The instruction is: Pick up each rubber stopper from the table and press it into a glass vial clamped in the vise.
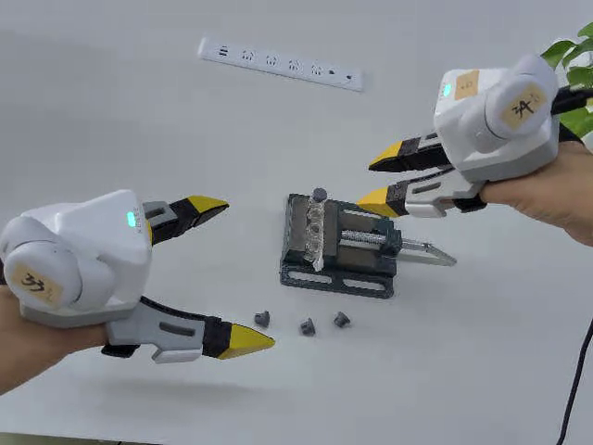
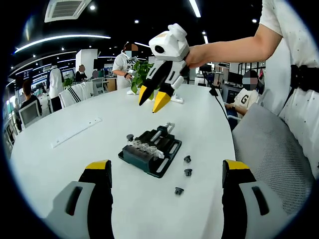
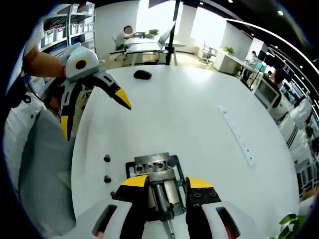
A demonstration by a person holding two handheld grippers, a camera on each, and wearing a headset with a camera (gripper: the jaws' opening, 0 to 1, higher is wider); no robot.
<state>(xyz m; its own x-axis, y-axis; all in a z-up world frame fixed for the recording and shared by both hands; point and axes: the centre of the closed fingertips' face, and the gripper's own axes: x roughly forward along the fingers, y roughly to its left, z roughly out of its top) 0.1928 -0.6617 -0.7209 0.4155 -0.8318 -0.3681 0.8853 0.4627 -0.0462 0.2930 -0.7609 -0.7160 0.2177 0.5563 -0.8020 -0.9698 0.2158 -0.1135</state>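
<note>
While left gripper [image 1: 250, 273] gapes, right gripper [image 1: 371, 186] hovers.

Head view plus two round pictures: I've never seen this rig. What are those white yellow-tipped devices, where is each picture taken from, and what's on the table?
No robot here: a person holds a hand-held gripper in each hand. The head view comes from a headset camera looking down at the work. Each round picture comes from a camera riding on one gripper, looking along its own jaws. The left gripper is low on the left, jaws wide apart; the right gripper hovers near the vise, jaws narrower but open. Neither holds anything. On the white table the vise clamps a row of glass vials; the far one seems already closed by a dark stopper. Three loose stoppers lie nearer the person, and a power strip lies farther back.
</note>
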